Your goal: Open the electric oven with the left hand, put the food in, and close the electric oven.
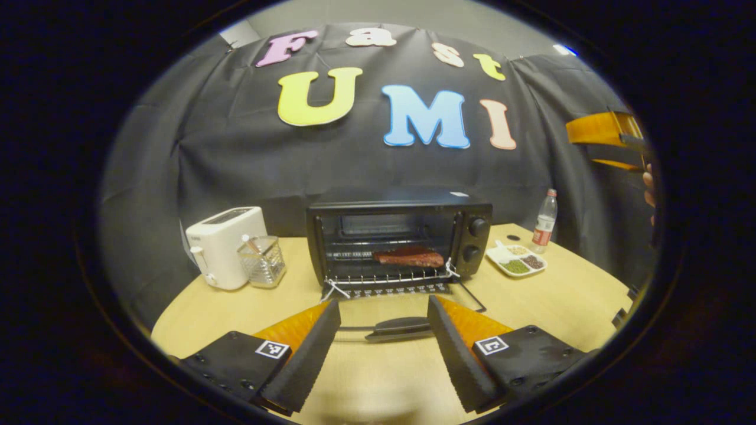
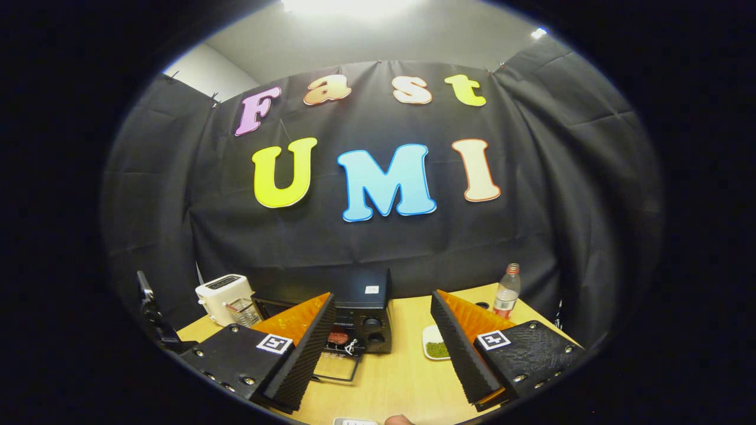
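On a pale wooden worktop (image 1: 567, 295), going left to right: a white toaster (image 1: 224, 245), a clear ribbed glass container (image 1: 263, 261), then the black electric oven (image 1: 398, 236) at centre. Its glass door (image 1: 407, 313) lies folded down flat toward the near side, handle nearest. A reddish-brown slab of food (image 1: 409, 257) rests on the wire rack inside. Right of the oven sit a white divided dish (image 1: 515, 260) and a bottle (image 1: 545, 219). The left claw (image 1: 384, 330) hovers spread wide, empty, over the door handle. The right claw (image 2: 383, 330) is raised, also spread and empty.

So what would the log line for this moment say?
oven: door open | food: on rack inside | left gripper: open, near door handle | right gripper: open, empty
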The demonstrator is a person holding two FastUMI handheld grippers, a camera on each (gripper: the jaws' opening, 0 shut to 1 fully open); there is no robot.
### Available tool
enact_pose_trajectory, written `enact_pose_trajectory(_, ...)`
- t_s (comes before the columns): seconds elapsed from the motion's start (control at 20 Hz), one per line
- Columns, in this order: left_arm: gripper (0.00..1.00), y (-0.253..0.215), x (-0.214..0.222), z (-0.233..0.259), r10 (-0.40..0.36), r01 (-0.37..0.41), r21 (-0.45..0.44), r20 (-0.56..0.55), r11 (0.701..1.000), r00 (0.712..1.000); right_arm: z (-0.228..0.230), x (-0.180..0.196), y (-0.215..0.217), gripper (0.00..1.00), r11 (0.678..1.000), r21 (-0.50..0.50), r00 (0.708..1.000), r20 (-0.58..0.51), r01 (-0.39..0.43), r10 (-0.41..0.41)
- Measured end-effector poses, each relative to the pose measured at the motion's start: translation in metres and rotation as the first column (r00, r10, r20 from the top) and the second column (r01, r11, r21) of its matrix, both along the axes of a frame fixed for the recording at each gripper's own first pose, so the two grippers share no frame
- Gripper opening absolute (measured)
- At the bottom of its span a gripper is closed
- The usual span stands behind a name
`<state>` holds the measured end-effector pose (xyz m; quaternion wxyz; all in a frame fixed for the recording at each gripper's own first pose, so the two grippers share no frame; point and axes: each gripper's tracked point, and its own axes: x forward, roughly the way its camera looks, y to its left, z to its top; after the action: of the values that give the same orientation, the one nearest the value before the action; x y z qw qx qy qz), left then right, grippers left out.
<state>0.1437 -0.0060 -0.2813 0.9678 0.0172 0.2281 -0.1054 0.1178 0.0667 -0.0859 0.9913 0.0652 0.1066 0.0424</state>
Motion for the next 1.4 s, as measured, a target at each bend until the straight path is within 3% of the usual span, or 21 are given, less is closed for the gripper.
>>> enact_pose_trajectory(0.1, 1.00, -0.010, -0.004, -0.024, -0.009, 0.009, -0.004, -0.066, 1.000, 0.998, 0.004, -0.010, -0.016, 0.98, 1.000, -0.008, 1.000, 0.003, 0.030, -0.030)
enact_pose_trajectory(0.15, 0.94, -0.014, -0.006, -0.036, -0.008, 0.008, -0.005, -0.098, 1.000, 0.995, 0.005, -0.013, -0.024, 0.98, 0.999, -0.015, 0.999, 0.004, 0.048, -0.048)
enact_pose_trajectory(0.2, 0.99, -0.018, -0.006, -0.045, -0.007, 0.006, -0.012, -0.126, 1.000, 0.992, 0.005, -0.017, -0.031, 0.98, 0.998, -0.023, 0.998, 0.003, 0.063, -0.063)
enact_pose_trajectory(0.3, 0.99, -0.021, -0.005, -0.063, 0.001, -0.003, -0.007, -0.180, 1.000, 0.984, 0.004, -0.025, -0.044, 0.98, 0.995, -0.039, 0.996, -0.005, 0.089, -0.089)
enact_pose_trajectory(0.45, 1.00, -0.027, -0.001, -0.095, 0.010, -0.007, 0.014, -0.277, 1.000, 0.961, 0.004, -0.038, -0.061, 0.98, 0.989, -0.071, 0.992, -0.014, 0.126, -0.127)
enact_pose_trajectory(0.55, 0.94, -0.032, 0.003, -0.115, 0.001, 0.013, 0.040, -0.336, 0.999, 0.942, 0.003, -0.044, -0.069, 0.98, 0.987, -0.092, 0.990, -0.025, 0.136, -0.138)
enact_pose_trajectory(0.65, 1.00, -0.034, 0.004, -0.128, -0.001, 0.024, 0.057, -0.375, 0.998, 0.927, 0.001, -0.048, -0.075, 0.98, 0.984, -0.105, 0.988, -0.035, 0.147, -0.151)
enact_pose_trajectory(0.9, 1.00, -0.038, 0.019, -0.132, 0.001, 0.032, 0.085, -0.365, 0.996, 0.931, 0.004, -0.055, -0.084, 0.98, 0.978, -0.123, 0.984, -0.034, 0.170, -0.175)
enact_pose_trajectory(0.95, 0.94, -0.038, 0.022, -0.133, 0.005, 0.028, 0.084, -0.366, 0.996, 0.931, 0.004, -0.055, -0.084, 0.98, 0.976, -0.129, 0.983, -0.034, 0.173, -0.179)
enact_pose_trajectory(1.0, 1.00, -0.038, 0.026, -0.133, 0.010, 0.024, 0.089, -0.365, 0.996, 0.931, 0.004, -0.055, -0.084, 0.98, 0.976, -0.133, 0.983, -0.036, 0.174, -0.180)
enact_pose_trajectory(1.25, 1.00, -0.038, 0.027, -0.131, 0.037, -0.019, 0.054, -0.357, 0.998, 0.933, 0.004, -0.057, -0.082, 0.98, 0.977, -0.129, 0.983, -0.040, 0.171, -0.178)
enact_pose_trajectory(1.35, 0.93, -0.037, 0.027, -0.128, 0.039, -0.023, 0.051, -0.353, 0.998, 0.935, 0.006, -0.057, -0.083, 0.98, 0.977, -0.136, 0.984, -0.031, 0.167, -0.173)
enact_pose_trajectory(1.4, 0.98, -0.037, 0.027, -0.124, 0.040, -0.025, 0.050, -0.341, 0.998, 0.939, 0.007, -0.056, -0.082, 0.98, 0.977, -0.138, 0.985, -0.028, 0.163, -0.169)
